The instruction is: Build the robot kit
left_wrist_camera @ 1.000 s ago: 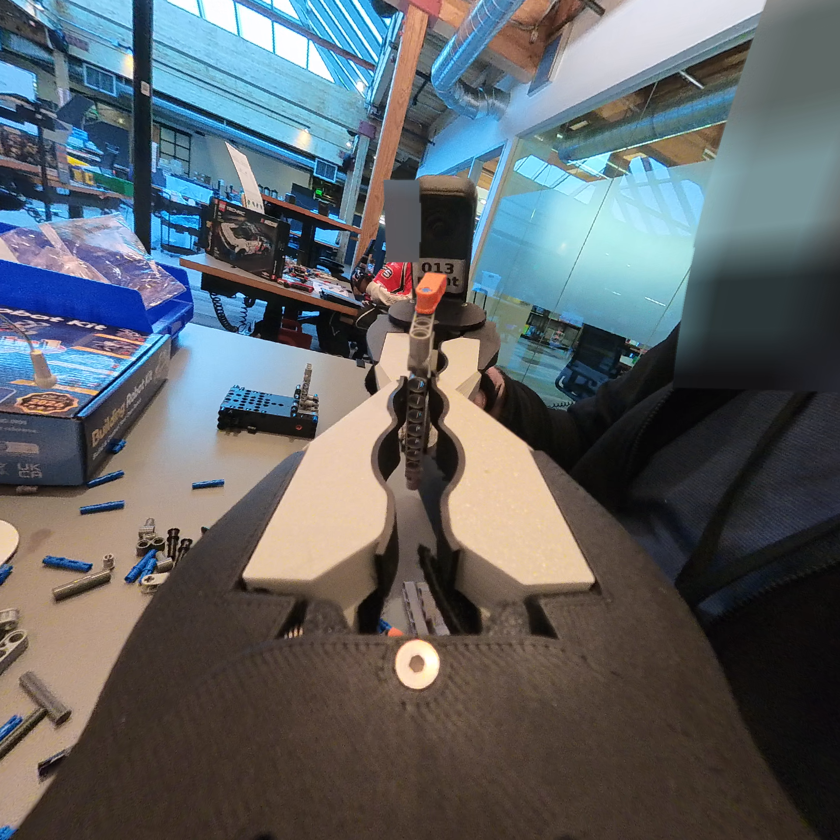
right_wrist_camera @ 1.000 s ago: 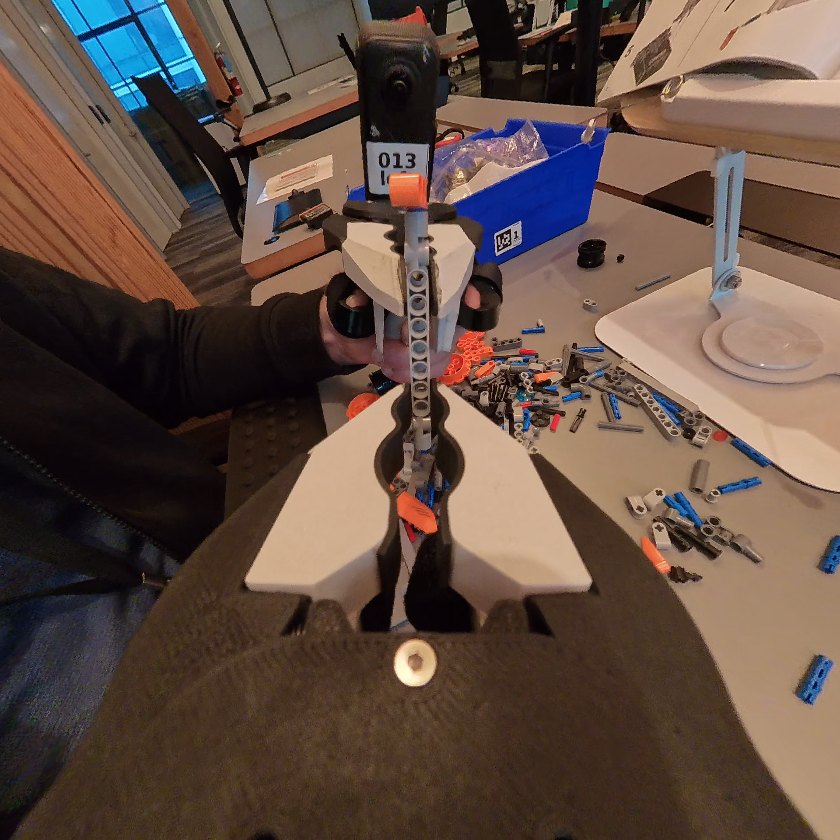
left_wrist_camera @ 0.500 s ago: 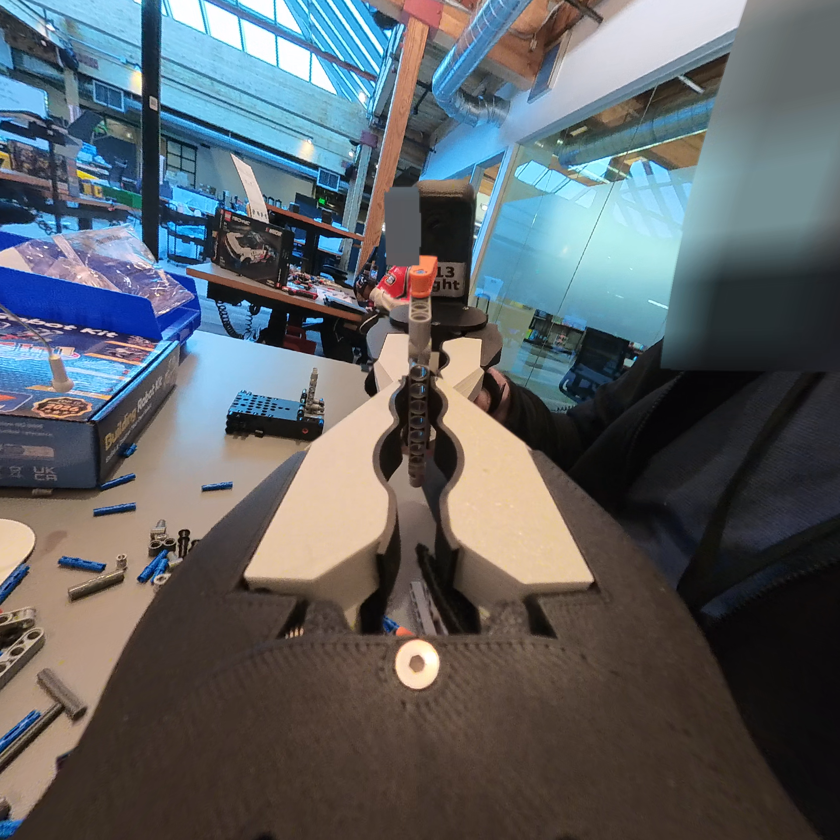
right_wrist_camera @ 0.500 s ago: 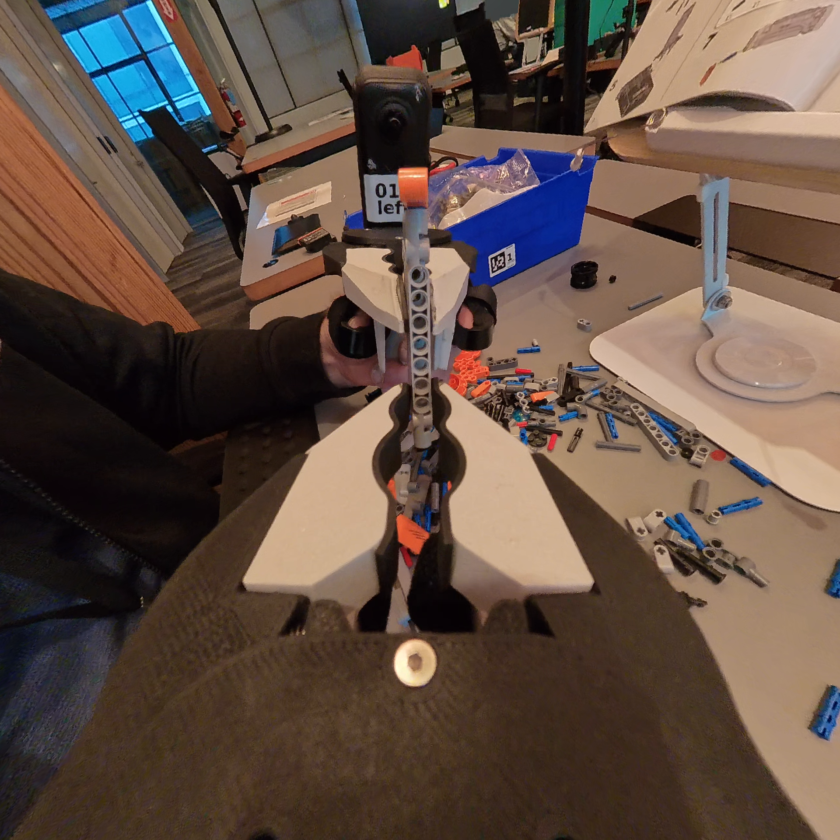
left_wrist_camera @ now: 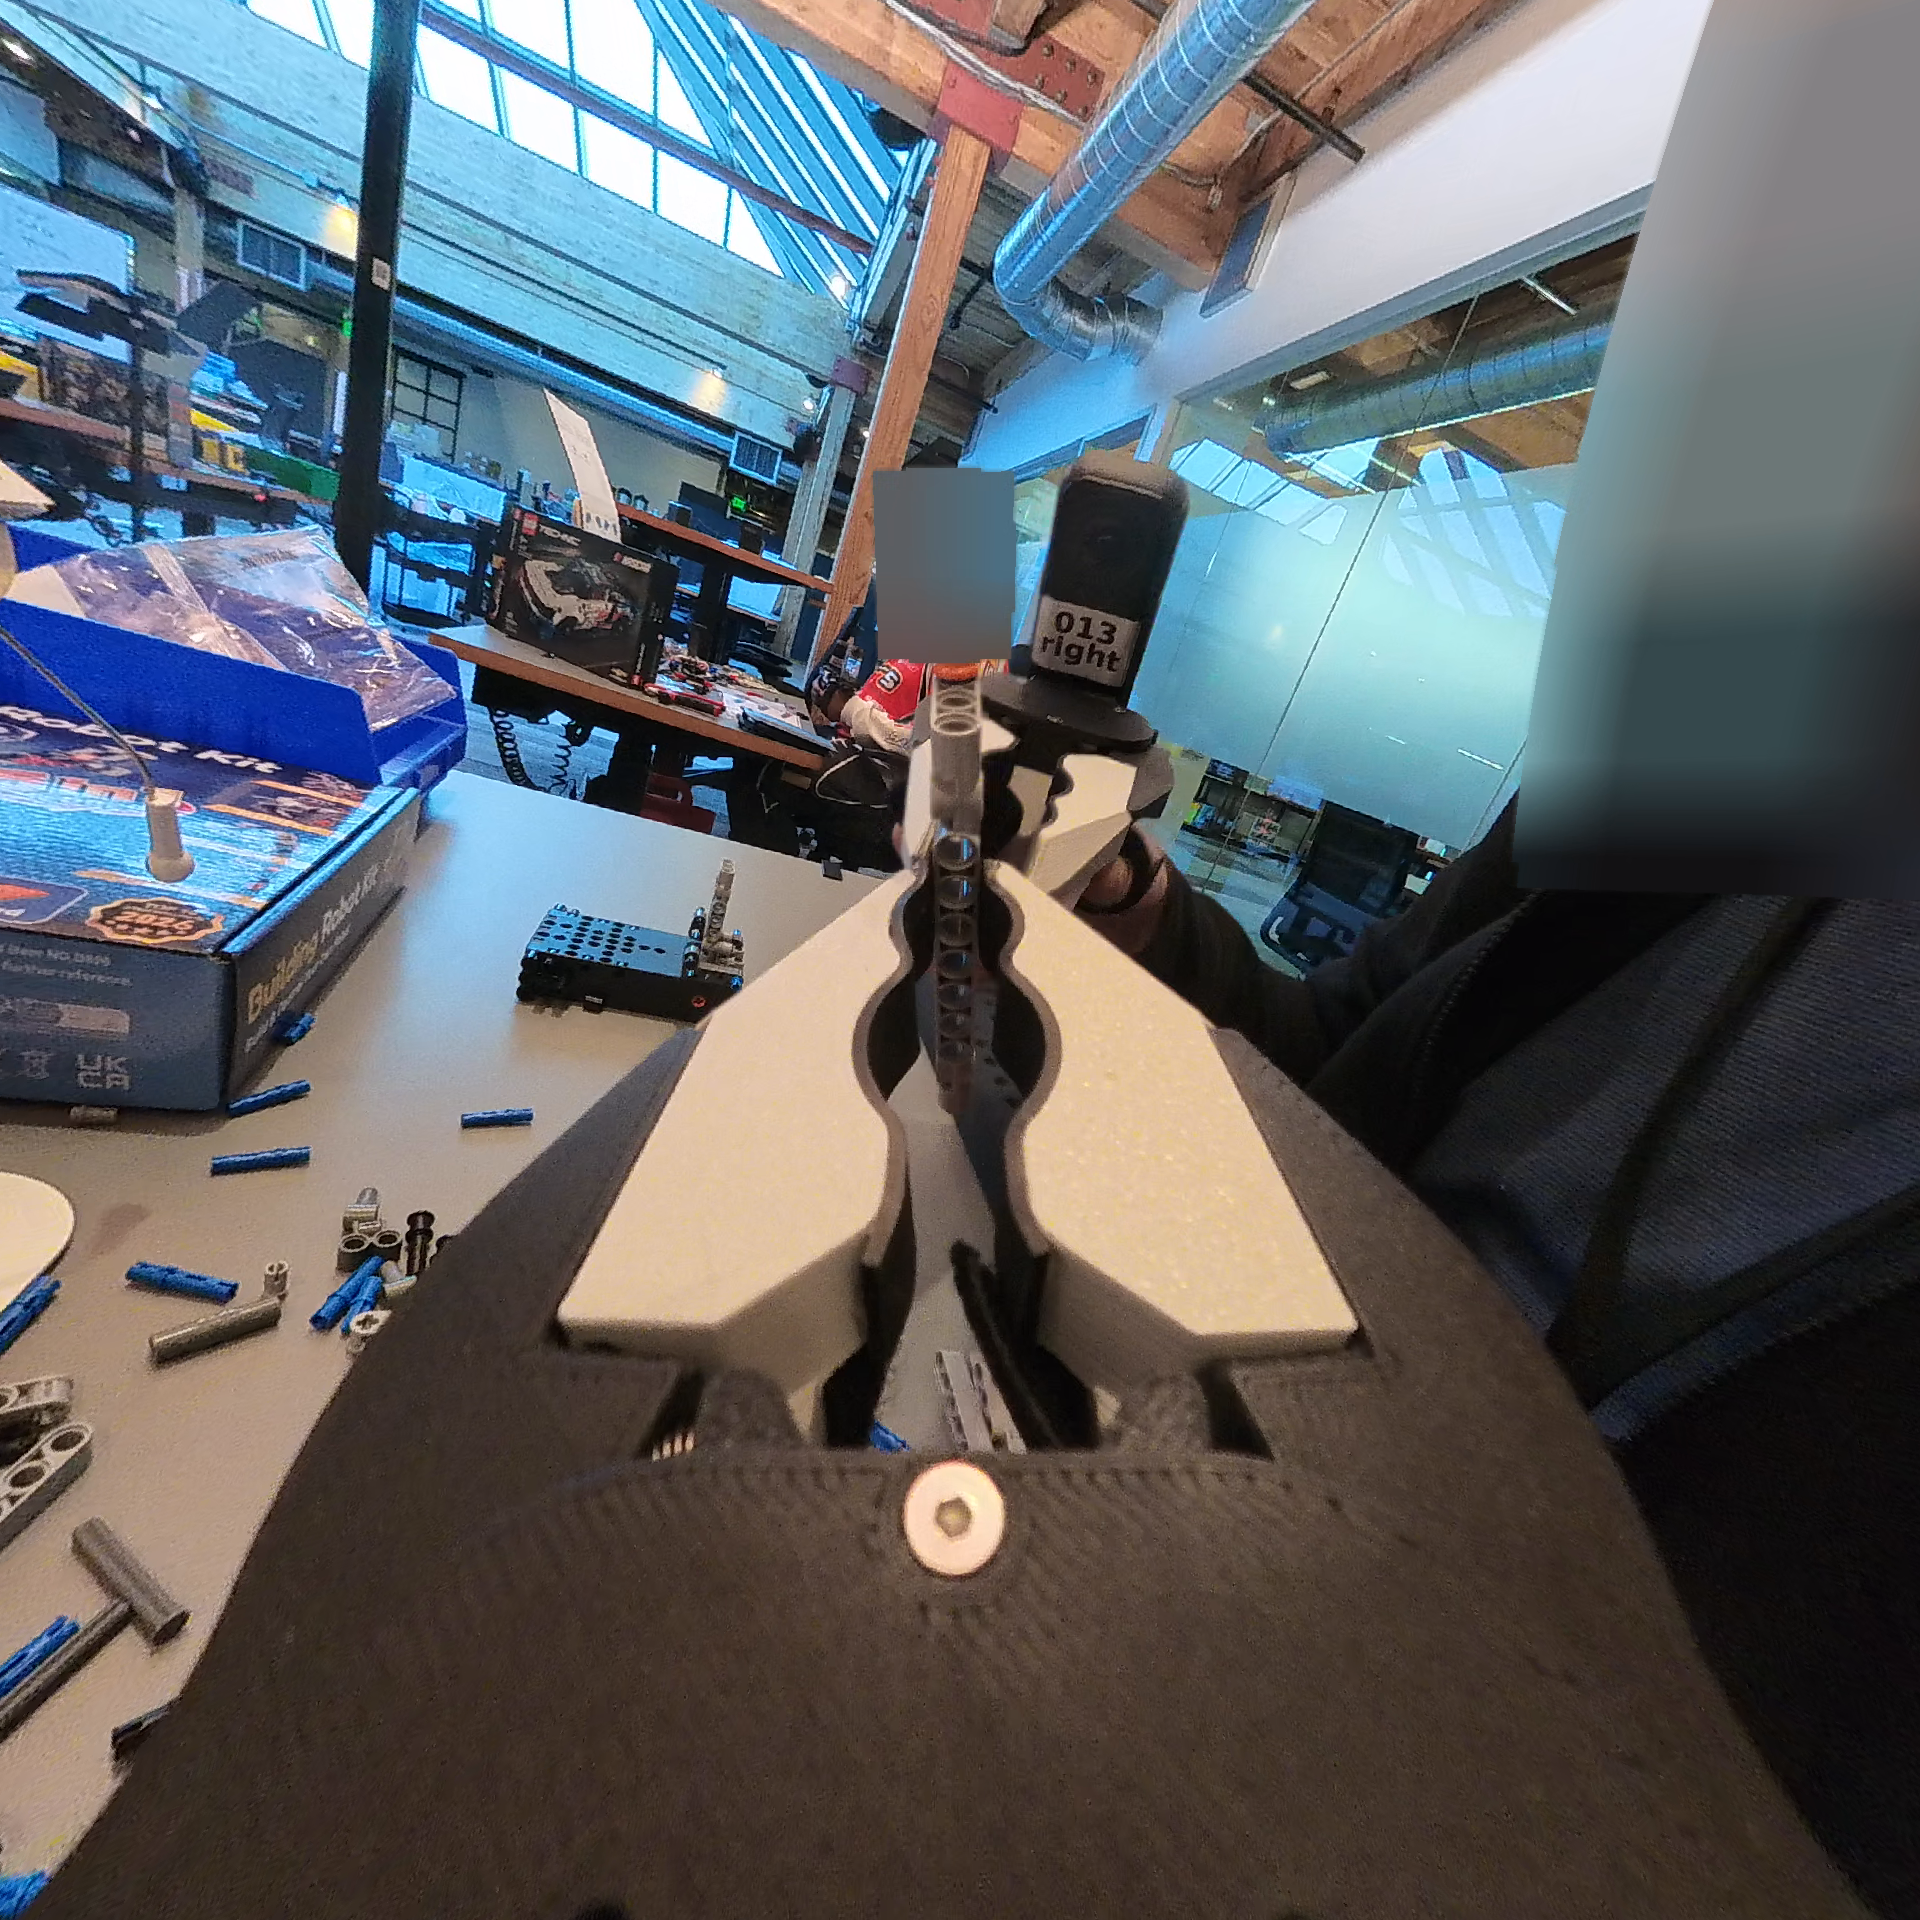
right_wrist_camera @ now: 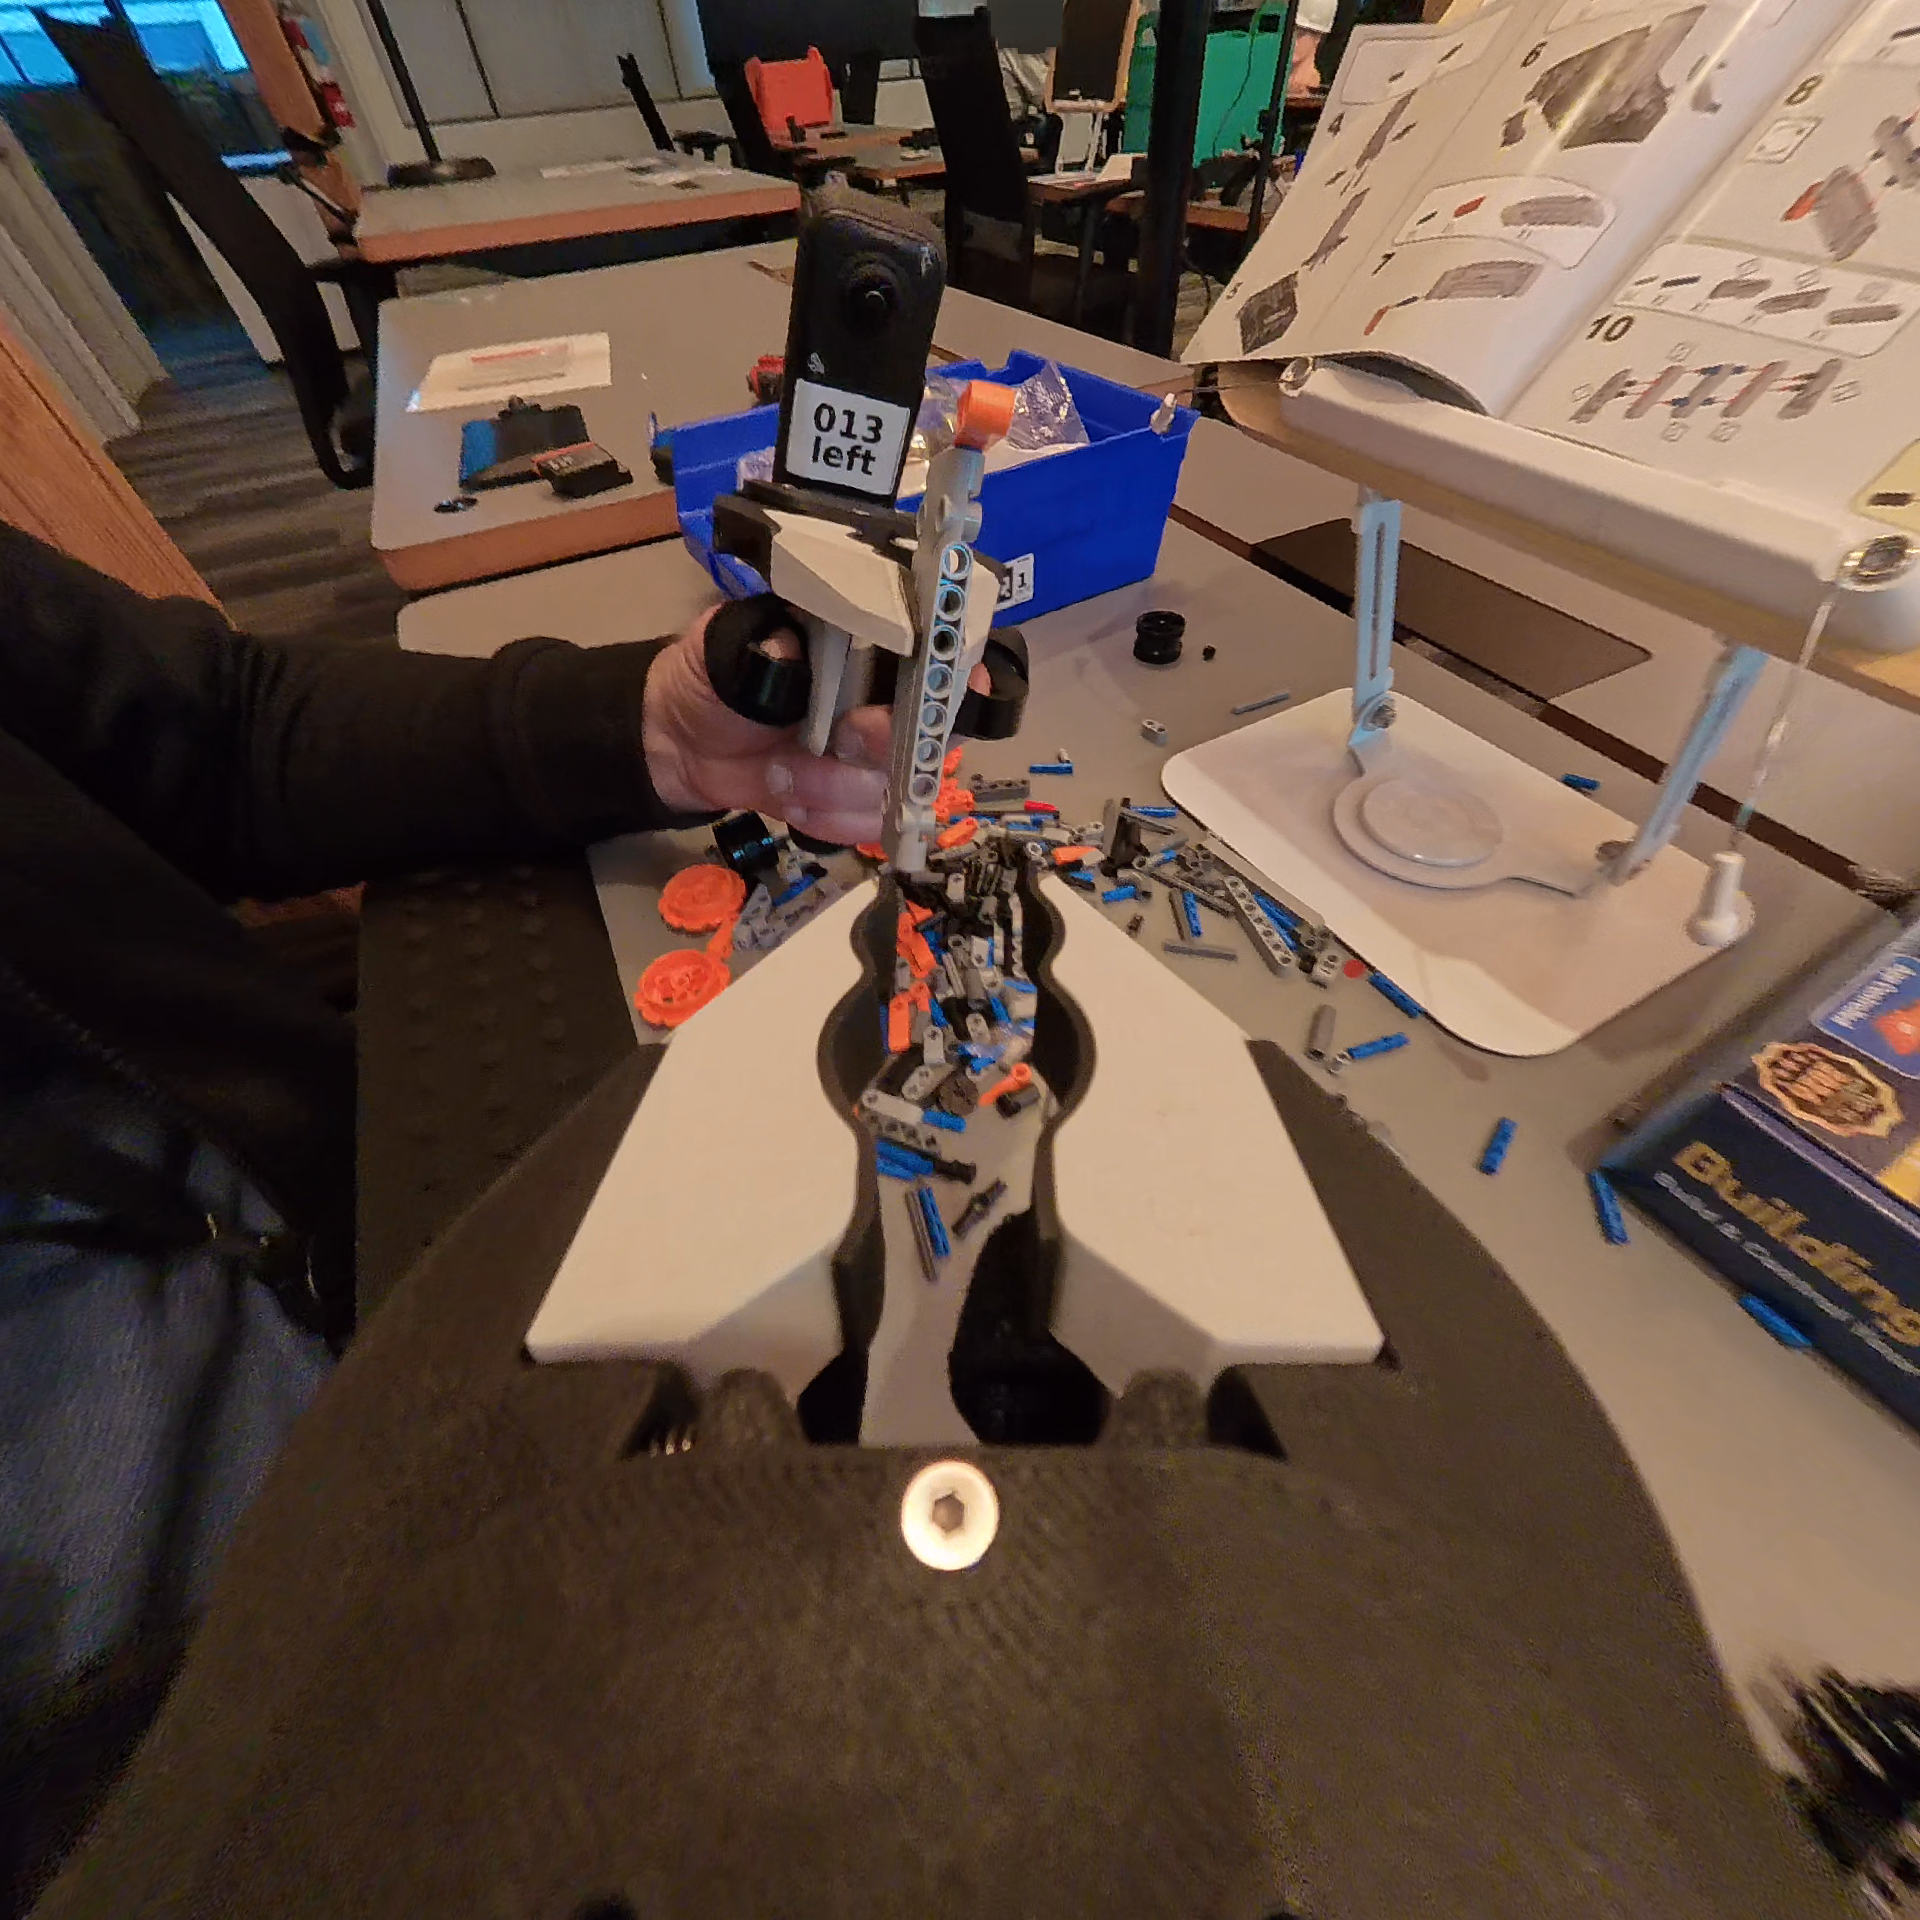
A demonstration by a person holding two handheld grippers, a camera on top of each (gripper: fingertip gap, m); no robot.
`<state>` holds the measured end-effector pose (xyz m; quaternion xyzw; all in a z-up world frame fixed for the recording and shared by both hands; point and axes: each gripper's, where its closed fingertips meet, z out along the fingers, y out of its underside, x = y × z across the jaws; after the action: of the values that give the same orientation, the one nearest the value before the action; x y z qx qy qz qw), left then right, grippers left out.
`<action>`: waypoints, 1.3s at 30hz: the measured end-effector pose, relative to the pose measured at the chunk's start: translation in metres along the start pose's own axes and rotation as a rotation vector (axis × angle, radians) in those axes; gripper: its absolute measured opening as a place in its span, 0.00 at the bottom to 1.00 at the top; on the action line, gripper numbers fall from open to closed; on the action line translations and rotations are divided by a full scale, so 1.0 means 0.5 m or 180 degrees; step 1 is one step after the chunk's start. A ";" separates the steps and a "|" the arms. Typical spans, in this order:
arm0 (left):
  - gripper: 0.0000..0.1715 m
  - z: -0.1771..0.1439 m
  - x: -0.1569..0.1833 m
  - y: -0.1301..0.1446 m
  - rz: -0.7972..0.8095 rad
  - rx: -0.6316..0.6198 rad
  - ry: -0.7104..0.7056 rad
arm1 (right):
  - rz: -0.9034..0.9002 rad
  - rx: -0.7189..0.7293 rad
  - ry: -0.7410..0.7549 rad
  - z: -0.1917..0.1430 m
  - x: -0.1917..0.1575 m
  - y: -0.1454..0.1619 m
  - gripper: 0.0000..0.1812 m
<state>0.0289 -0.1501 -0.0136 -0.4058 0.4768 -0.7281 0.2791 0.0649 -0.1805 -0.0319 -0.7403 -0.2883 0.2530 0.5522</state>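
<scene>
L gripper (left_wrist_camera: 951,883) clamped on grey beam (left_wrist_camera: 954,935), orange cap (right_wrist_camera: 980,410) on top. R gripper (right_wrist_camera: 951,904) just off beam, fingers apart, above parts pile (right_wrist_camera: 966,1029).

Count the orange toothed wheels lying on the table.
2 orange wheels: one beside the black sleeve, the other just nearer the camera. More may hide behind the hand or parts pile.

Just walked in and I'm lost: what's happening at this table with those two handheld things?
A person holds tongs in each hand above a grey table strewn with small building parts. The left tongs are shut on a long grey holed beam with an orange cap on top, holding it roughly upright. The right tongs are open just below the beam's lower end, not gripping it.
</scene>
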 end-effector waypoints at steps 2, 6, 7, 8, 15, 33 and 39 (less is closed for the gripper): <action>0.03 0.002 -0.002 0.004 -0.0020 -0.0015 -0.0001 | -0.0057 -0.0067 0.0086 -0.022 0.007 0.008 0.13; 0.03 0.004 -0.008 0.010 -0.0038 -0.0037 -0.0022 | -0.0138 -0.0129 0.0260 -0.064 0.019 0.016 0.13; 0.03 0.003 -0.009 0.010 -0.0042 -0.0040 -0.0030 | -0.0147 -0.0140 0.0306 -0.075 0.023 0.019 0.14; 0.03 0.003 -0.010 0.011 -0.0047 -0.0039 -0.0035 | -0.0156 -0.0162 0.0352 -0.086 0.027 0.023 0.14; 0.03 0.004 -0.015 0.015 -0.0070 -0.0048 -0.0049 | -0.0159 -0.0303 0.0606 -0.154 0.050 0.056 0.15; 0.03 0.006 -0.016 0.016 -0.0086 -0.0036 -0.0039 | -0.0082 -0.0633 0.1125 -0.255 0.104 0.102 0.15; 0.03 0.012 -0.022 0.026 -0.0107 -0.0090 -0.0050 | -0.0044 -0.1151 0.1017 -0.277 0.103 0.188 0.11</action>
<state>0.0398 -0.1493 -0.0279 -0.4233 0.4779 -0.7227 0.2648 0.2109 -0.2584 -0.0891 -0.8558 -0.2429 0.0731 0.4509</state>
